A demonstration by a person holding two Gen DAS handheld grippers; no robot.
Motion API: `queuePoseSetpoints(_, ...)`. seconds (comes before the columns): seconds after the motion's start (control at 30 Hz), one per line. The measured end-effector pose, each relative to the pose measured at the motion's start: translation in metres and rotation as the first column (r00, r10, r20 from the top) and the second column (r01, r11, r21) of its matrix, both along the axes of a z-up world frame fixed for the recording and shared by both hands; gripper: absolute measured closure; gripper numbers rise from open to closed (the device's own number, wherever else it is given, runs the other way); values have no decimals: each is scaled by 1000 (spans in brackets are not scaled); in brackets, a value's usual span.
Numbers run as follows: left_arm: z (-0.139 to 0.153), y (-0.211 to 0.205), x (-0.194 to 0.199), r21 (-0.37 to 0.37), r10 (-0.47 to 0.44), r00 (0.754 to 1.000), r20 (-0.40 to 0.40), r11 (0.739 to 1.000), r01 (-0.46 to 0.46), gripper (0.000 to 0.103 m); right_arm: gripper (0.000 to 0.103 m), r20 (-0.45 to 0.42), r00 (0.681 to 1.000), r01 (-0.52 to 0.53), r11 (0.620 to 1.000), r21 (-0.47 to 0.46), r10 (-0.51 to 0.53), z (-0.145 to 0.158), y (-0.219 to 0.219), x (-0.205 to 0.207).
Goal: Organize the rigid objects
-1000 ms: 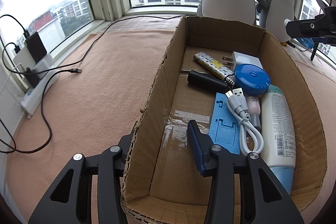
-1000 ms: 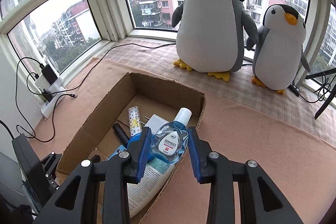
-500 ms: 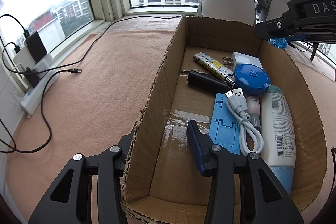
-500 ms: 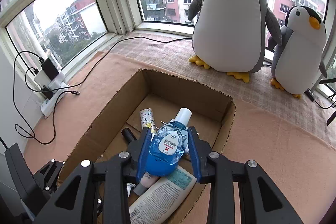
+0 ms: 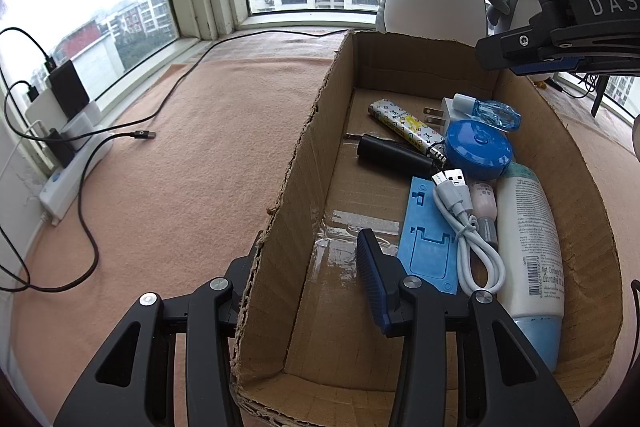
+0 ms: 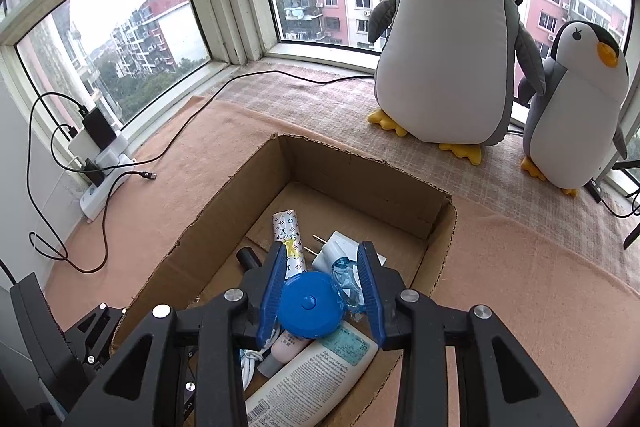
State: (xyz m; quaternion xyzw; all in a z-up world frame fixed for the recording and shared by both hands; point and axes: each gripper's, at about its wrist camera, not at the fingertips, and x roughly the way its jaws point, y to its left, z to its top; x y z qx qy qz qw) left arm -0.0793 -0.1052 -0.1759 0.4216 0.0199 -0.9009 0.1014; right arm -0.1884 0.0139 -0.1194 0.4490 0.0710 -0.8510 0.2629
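An open cardboard box (image 5: 304,163) (image 6: 224,211) holds several items. A small clear blue bottle (image 5: 494,113) (image 6: 345,279) lies loose inside, on a white charger plug (image 5: 446,115) (image 6: 340,247) and beside a round blue tape measure (image 5: 478,149) (image 6: 310,309). My right gripper (image 6: 322,287) hovers open just above them, touching nothing; it shows at the top right of the left wrist view (image 5: 560,47). My left gripper (image 5: 308,259) is open and straddles the box's left wall, one finger inside, the other hidden outside.
Also in the box: a white lotion bottle (image 5: 528,239), a blue phone stand (image 5: 426,231), a white USB cable (image 5: 468,227), a patterned tube (image 5: 404,125), a black cylinder (image 5: 392,153). Two plush penguins (image 6: 448,47) stand behind. A power strip (image 5: 76,167) with cables lies left.
My right gripper carried the small blue bottle over the box, came down and opened; the bottle now lies inside on the charger. The left gripper has not moved.
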Motion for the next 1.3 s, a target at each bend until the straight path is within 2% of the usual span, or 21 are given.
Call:
queuePoseSetpoints(0.43, 0, 0, 0, 0, 0, 1000, 0, 1000, 0, 60, 57, -1, 1000, -15, 1000, 14, 15, -1, -4, 4)
queuePoseSetpoints(0.53, 0, 0, 0, 0, 0, 1000, 0, 1000, 0, 60, 49, 1, 1000, -17, 1000, 20, 17, -2, -4, 5)
queuePoseSetpoints(0.83, 0, 0, 0, 0, 0, 1000, 0, 1000, 0, 60, 35, -3, 1000, -10, 1000, 27, 10, -1, -2, 8)
queuePoseSetpoints(1.3, 0, 0, 0, -4, 2, 1000, 5, 1000, -2, 60, 34, -25, 999, 21, 1000, 14, -21, 15, 16, 20)
